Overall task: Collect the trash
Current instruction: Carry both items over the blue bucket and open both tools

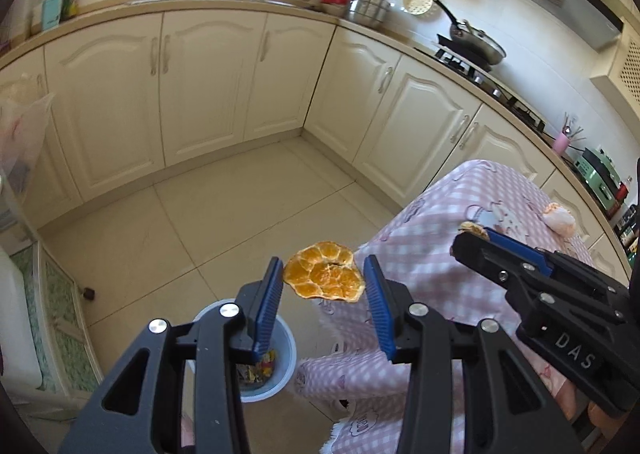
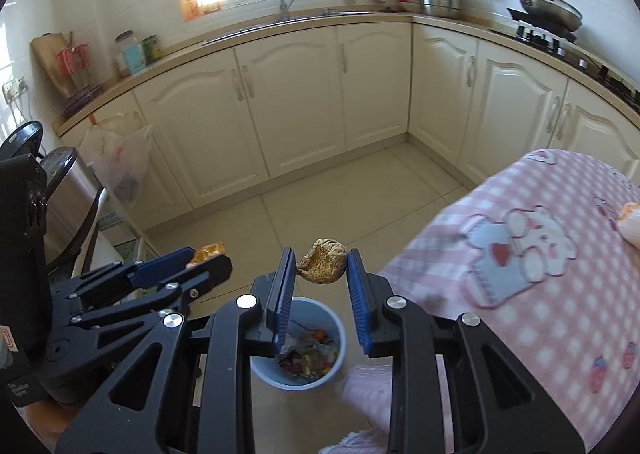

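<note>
My left gripper (image 1: 323, 266) is shut on a flat orange peel (image 1: 325, 274), held in the air off the table's corner. A light blue bin (image 1: 285, 338) with scraps in it stands on the floor below. My right gripper (image 2: 320, 254) is shut on a brownish, dried piece of peel (image 2: 322, 262) above the same bin (image 2: 320, 312). Each view shows the other tool: the right gripper (image 1: 472, 238) with its scrap (image 1: 472, 229), and the left gripper (image 2: 210, 257) with its peel (image 2: 207, 248). Another peel (image 1: 558, 215) lies on the pink checked tablecloth (image 1: 440, 221).
Cream cupboards (image 2: 296, 101) run round the tiled floor (image 1: 224, 213). A plastic bag (image 2: 124, 161) hangs from a cupboard at the left, beside a steel pedal bin (image 2: 68, 181). The clothed table (image 2: 540, 294) fills the right side. A pan (image 2: 552, 9) sits on the hob.
</note>
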### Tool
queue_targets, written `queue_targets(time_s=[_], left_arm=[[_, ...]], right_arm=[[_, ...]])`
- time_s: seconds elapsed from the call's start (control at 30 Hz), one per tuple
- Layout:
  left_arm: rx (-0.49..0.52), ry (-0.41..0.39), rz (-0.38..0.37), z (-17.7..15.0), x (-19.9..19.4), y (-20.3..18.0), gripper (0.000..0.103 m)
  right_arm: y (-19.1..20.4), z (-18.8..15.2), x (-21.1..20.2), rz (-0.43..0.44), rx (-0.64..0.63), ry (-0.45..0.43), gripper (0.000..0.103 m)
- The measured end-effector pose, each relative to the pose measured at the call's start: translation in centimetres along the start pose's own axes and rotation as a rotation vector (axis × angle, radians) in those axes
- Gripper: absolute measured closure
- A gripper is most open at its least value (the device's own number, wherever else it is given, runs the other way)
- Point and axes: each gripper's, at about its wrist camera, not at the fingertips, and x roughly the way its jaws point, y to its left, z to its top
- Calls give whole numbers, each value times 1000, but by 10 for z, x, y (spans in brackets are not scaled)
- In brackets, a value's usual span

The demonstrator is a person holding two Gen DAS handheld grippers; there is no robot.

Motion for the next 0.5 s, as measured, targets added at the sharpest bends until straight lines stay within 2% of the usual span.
queue_targets(time_s=[0.2, 0.33, 0.37, 0.4, 0.5], left_arm=[[-41, 22, 9, -7, 11, 29, 62], [-74, 32, 3, -8, 20, 43, 61], [-85, 40, 2, -9, 23, 47, 59], [-94, 43, 1, -10, 25, 48, 52], [-110, 44, 6, -11, 29, 54, 48]], right_arm=[[26, -2, 21, 17, -10, 3, 78], [29, -3, 29, 10, -7, -8, 78], [29, -3, 32, 10, -1, -8, 78], [28, -3, 33, 8, 1, -10, 78], [27, -4, 37, 6, 6, -7, 78]])
